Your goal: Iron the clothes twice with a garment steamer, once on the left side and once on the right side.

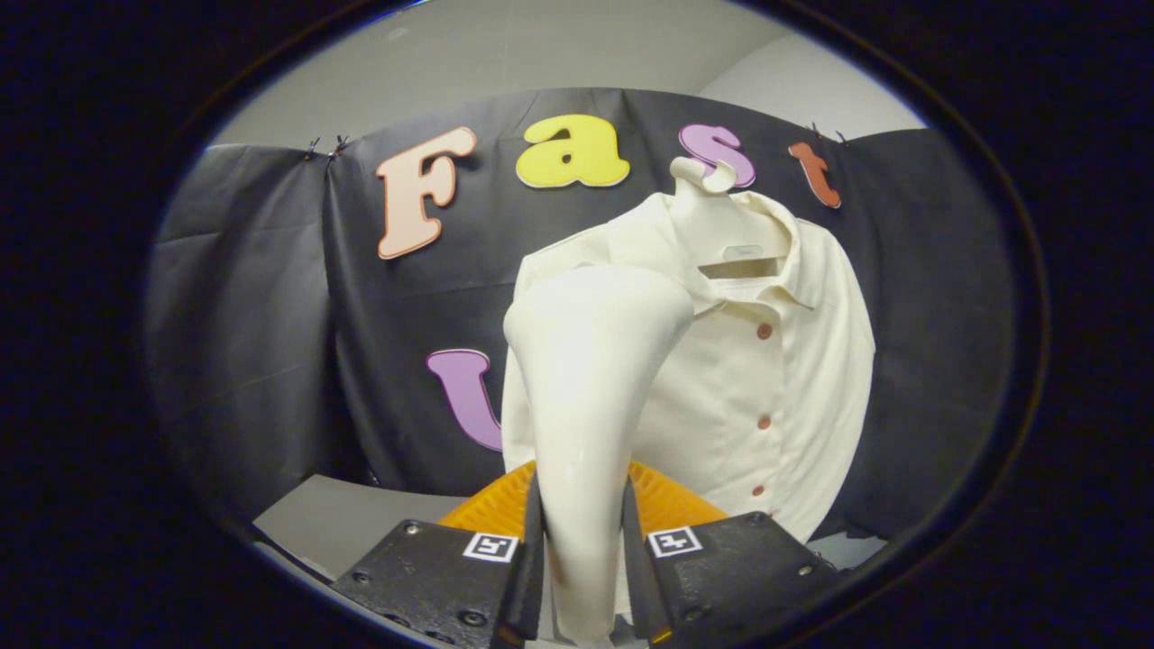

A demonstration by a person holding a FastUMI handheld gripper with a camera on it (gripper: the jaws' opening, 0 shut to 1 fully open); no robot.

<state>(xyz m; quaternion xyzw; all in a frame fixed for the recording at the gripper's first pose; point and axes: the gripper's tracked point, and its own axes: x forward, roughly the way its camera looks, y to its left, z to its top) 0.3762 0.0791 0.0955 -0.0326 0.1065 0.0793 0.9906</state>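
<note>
Gripper (582, 541) clamps the steamer (586, 379) handle between both fingers; its head faces the hanging shirt (766, 379). You likely have both 2 passes left.

So the gripper (581, 532) has both fingers clamped on the handle of the cream garment steamer (586, 379), which stands up between them with its wide head tipped toward the shirt (766, 361). The head sits over the shirt's shoulder area, can't tell if it's actually touching. Shirt's cream too, on a white hanger (721, 225), 3 reddish buttons down the front. Something orange and ribbed (667, 500) pokes out just behind the fingers.
</note>
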